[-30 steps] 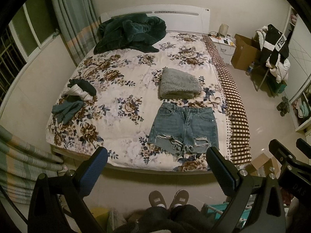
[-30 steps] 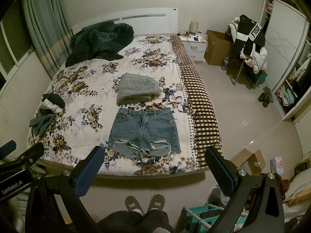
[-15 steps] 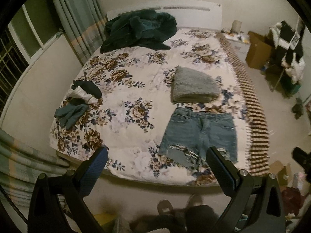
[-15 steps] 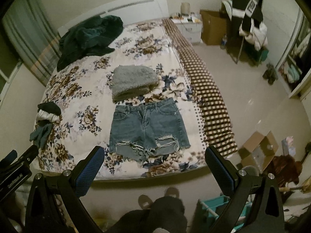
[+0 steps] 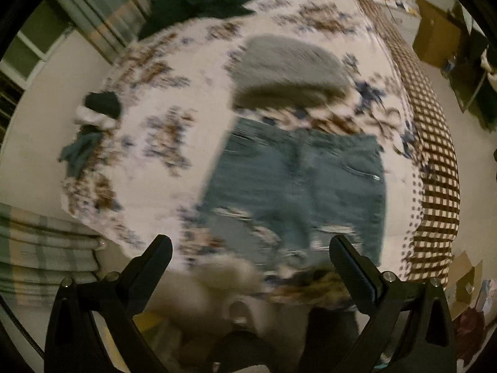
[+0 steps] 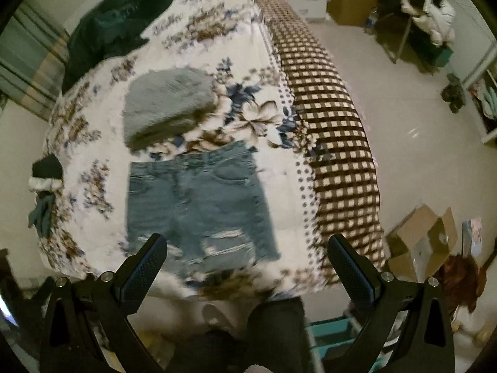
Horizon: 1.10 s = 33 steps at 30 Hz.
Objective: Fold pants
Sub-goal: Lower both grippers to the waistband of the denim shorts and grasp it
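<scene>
Blue denim shorts (image 5: 295, 186) with frayed, ripped hems lie flat on the floral bed cover (image 5: 174, 99), waistband away from me, near the foot of the bed. They also show in the right wrist view (image 6: 198, 205). My left gripper (image 5: 250, 261) is open and empty, above the hem of the shorts. My right gripper (image 6: 247, 258) is open and empty, above the hem too. Both views are blurred by motion.
A folded grey fleece (image 5: 289, 68) lies just beyond the waistband. A dark green blanket (image 6: 115, 28) is heaped at the headboard. Small garments (image 5: 90, 130) lie at the bed's left edge. A checked cover (image 6: 335, 143) runs along the right edge. Cardboard boxes (image 6: 425, 239) stand on the floor.
Both grippers have moved forward and down toward the bed; the shorts now look much larger and closer. Both stay open and empty.
</scene>
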Each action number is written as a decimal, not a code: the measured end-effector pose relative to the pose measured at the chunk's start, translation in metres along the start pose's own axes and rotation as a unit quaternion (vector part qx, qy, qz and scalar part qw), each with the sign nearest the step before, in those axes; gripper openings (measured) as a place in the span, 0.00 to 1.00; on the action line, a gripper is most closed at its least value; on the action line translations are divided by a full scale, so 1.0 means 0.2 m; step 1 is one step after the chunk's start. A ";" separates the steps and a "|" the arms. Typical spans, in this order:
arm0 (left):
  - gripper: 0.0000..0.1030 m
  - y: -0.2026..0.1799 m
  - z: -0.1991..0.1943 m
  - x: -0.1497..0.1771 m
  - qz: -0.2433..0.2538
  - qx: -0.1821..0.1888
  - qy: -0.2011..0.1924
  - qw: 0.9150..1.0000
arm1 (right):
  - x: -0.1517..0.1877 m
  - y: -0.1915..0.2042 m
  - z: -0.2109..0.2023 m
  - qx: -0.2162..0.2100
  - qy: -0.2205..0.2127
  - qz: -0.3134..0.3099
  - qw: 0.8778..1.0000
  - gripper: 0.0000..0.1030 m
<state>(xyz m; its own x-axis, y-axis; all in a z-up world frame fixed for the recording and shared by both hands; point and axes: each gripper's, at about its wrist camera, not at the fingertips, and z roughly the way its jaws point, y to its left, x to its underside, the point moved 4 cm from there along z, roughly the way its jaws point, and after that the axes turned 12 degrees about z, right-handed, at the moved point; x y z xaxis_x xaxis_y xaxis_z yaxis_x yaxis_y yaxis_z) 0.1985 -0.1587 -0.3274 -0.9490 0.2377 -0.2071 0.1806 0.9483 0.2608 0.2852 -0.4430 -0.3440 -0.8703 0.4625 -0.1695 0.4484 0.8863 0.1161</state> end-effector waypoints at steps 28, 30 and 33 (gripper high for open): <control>0.07 -0.85 1.16 0.12 -0.074 0.113 0.077 0.988 | -0.34 0.21 1.72 -0.083 0.178 -0.101 0.975 1.00; 0.05 -0.77 1.16 0.12 -0.091 0.123 0.065 0.986 | -0.34 0.26 1.77 -0.083 0.188 -0.096 0.974 0.93; 0.05 -0.61 1.13 0.12 -0.109 0.137 0.040 0.984 | -0.32 0.32 1.80 -0.085 0.193 -0.093 0.973 0.52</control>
<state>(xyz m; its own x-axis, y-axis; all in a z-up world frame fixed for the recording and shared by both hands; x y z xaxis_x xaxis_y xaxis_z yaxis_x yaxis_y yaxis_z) 0.2117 -0.2220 -0.5780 -0.9881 0.0151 -0.1531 0.0228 0.9986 -0.0485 0.4437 -0.4079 -0.6789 -0.9595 0.2224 0.1728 0.2647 0.9216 0.2837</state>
